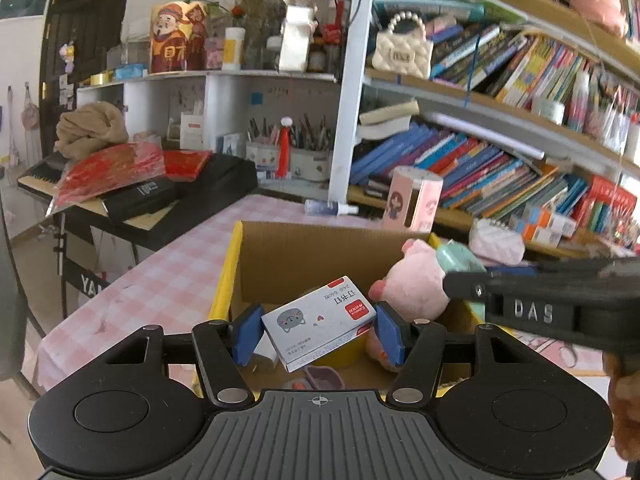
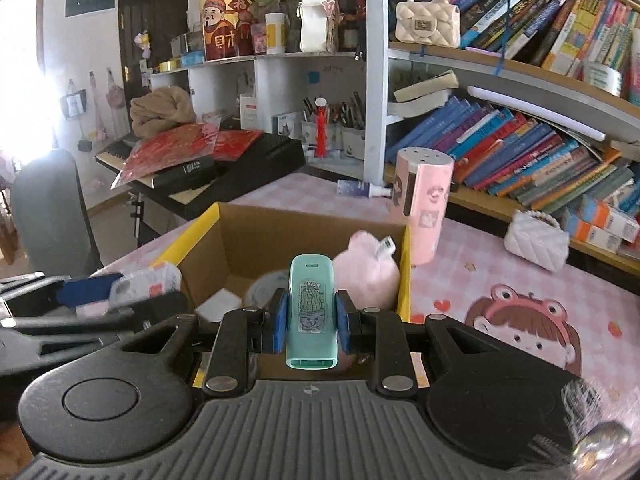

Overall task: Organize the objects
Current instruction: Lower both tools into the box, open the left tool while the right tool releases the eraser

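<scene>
**Grippers both loaded, hanging over the cardboard box**

Both were tilted forward and down over the cardboard box (image 1: 280, 248) on the pink checked tablecloth (image 1: 168, 264), side by side and pretty close to each other.

The left gripper (image 1: 318, 330) had its blue pads (image 1: 387, 332) pinched on the two ends of a small staples box (image 1: 320, 326), grey with a cat face and a red label. The box sat crooked between the pads, one corner dipping toward the camera, held above the open carton.

The right gripper (image 2: 312, 320) was clamped much narrower around a mint-green stapler (image 2: 311, 312) with a cactus sticker on top. The stapler ran lengthwise along the fingers, front end pointing away over the carton.

Down inside the carton was a pink plush pig (image 2: 368, 272) against the right wall, plus some smaller bits I couldn't make out. A pink cylinder container (image 2: 424, 204) stood on the table just past the carton's far right corner, and a white quilted purse (image 2: 536, 240) lay further right near the bookshelf (image 2: 520, 140).
</scene>
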Available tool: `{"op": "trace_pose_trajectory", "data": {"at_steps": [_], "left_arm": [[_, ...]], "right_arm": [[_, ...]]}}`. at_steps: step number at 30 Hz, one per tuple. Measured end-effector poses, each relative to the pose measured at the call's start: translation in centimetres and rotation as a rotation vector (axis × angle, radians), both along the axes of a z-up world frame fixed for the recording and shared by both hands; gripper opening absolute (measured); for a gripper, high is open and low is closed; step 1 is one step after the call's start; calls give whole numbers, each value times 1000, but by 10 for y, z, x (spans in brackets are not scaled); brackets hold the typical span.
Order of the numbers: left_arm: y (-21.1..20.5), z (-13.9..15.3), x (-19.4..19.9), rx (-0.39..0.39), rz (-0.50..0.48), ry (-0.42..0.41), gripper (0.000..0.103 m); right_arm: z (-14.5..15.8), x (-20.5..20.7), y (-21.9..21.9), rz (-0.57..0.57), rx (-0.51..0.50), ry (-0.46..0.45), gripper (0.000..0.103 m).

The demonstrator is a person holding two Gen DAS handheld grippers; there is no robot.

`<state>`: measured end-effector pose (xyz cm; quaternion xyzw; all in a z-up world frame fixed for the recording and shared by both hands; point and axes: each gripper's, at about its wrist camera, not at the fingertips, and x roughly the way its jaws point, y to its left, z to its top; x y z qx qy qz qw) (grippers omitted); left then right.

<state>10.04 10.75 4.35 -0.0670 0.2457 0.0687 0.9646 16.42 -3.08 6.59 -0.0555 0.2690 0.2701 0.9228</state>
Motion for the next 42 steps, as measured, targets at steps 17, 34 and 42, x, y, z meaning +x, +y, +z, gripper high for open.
{"op": "trace_pose_trajectory", "data": {"at_steps": [17, 34, 42], "left_arm": [[-21, -33, 60, 111, -21, 149, 59], [-21, -54, 86, 154, -14, 224, 60], [-24, -55, 83, 156, -24, 236, 60]], "right_arm": [[-26, 71, 25, 134, -2, 93, 23], [-48, 115, 60, 243, -84, 193, 23], [-56, 119, 73, 290, -152, 228, 23]]}}
